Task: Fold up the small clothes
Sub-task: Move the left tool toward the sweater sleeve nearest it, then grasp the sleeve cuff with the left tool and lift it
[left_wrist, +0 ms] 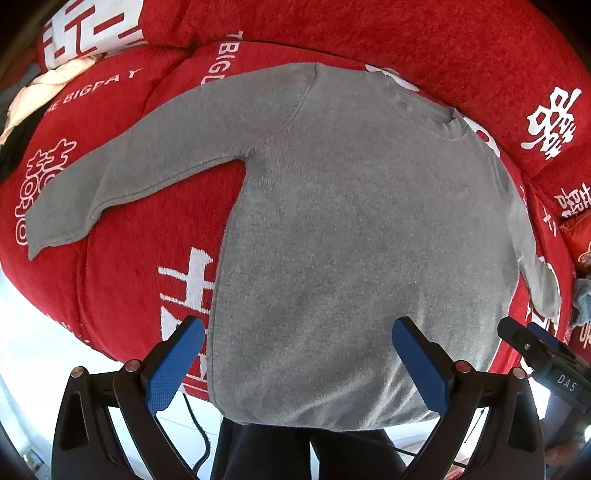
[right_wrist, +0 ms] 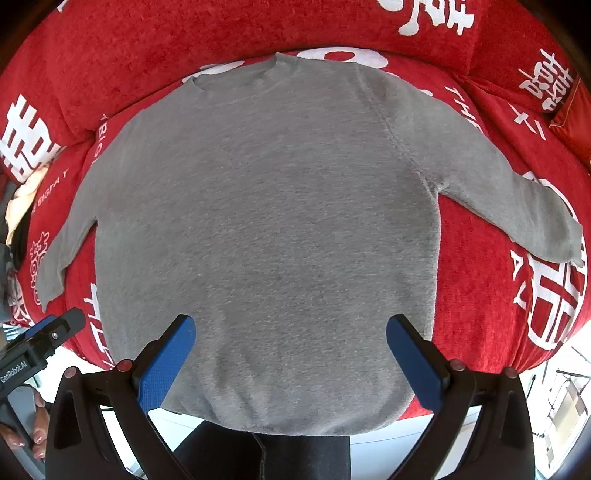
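Red sofa (right_wrist: 155,44), white lettering, under flat grey sweater (right_wrist: 266,206); both tongs (left_wrist: 297,363) (right_wrist: 290,360) spread wide, empty; room beyond edges overexposed, unreadable

sweater (right_wrist: 266,221) lying flat on the sofa seat (right_wrist: 480,258), collar toward the back cushions (right_wrist: 184,33) | sleeves lying out to left and right | hem hanging over the front edge | left gripper (left_wrist: 299,365) and right gripper (right_wrist: 291,362) hovering side by side over the hem

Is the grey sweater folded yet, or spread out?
Spread flat, unfolded: the grey sweater lies on the red cover, both sleeves out sideways, hem showing.
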A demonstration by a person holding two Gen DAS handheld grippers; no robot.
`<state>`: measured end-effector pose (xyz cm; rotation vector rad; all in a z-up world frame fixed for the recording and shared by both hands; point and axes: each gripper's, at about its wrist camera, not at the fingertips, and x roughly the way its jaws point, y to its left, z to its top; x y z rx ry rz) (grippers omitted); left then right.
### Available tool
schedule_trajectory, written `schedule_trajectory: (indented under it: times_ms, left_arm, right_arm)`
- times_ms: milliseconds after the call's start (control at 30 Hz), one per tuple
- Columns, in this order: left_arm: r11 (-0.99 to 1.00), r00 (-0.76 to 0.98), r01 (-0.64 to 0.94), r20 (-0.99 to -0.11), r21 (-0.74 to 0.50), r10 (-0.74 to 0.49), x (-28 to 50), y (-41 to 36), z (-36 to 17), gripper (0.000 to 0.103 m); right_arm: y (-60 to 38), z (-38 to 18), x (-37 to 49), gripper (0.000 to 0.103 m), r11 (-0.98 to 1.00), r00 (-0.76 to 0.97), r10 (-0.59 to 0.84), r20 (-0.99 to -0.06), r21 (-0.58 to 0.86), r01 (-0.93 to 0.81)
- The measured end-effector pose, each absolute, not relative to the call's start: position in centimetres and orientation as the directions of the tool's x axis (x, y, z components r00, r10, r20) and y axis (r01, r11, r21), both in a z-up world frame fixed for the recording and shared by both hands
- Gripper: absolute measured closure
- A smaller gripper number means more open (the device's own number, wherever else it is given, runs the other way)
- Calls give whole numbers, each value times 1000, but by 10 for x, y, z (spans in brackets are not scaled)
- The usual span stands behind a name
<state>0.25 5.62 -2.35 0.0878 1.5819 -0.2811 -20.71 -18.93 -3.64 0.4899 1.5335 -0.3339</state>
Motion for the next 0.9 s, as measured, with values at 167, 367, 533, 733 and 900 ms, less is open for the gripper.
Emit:
schedule_trajectory:
  times_ms: [167,367,533,733,900]
  left_arm:
    - [966,-52,202,-986,-164,-157,2,61,-28,1]
    - [965,-82,120,-971,-233,-224,2,72,-35,1]
    - [970,-81,112,-974,-218,-210,2,79,-40,1]
    - [961,-79,45,-960,-272,-268,8,106,-49,1]
    - [954,30,-69,-957,-292,-290,33,167,-54,1]
  right_arm:
    - [-189,-37,-207,0,862,28,78,-997,81,500]
    - [-185,-38,-209,0,864,6,88,-996,79,497]
    - [-179,-39,-209,0,867,24,85,-996,86,490]
    - [-168,-40,-206,0,874,9,94,-996,87,477]
    - [-159,-43,-202,0,887,21,73,-997,74,456]
